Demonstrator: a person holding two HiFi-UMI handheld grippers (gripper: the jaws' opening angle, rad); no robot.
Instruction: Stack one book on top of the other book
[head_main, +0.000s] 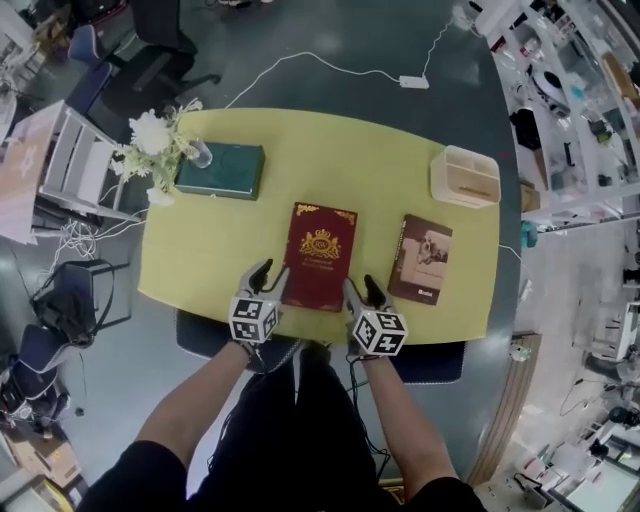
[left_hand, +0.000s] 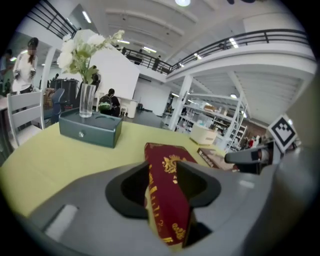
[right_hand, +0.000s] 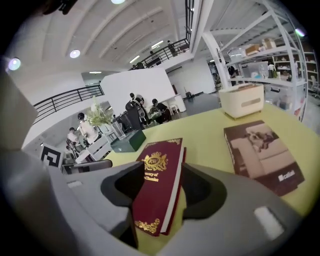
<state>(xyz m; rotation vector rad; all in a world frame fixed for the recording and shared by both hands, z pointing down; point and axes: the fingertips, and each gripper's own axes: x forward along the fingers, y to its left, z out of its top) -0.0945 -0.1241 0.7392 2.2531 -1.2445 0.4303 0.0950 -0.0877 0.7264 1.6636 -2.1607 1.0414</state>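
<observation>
Red book gripped at the table's near edge
Left gripper clamps its near left corner, right gripper its near right corner, jaws wide around its thickness; brown book lies apart, toward the right edge.

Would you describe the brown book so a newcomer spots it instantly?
On the yellow table, find the cream box at the right end. In front of it lies the brown book; unlike the red book beside it, its cover shows a photograph, not gold ornament.
</observation>
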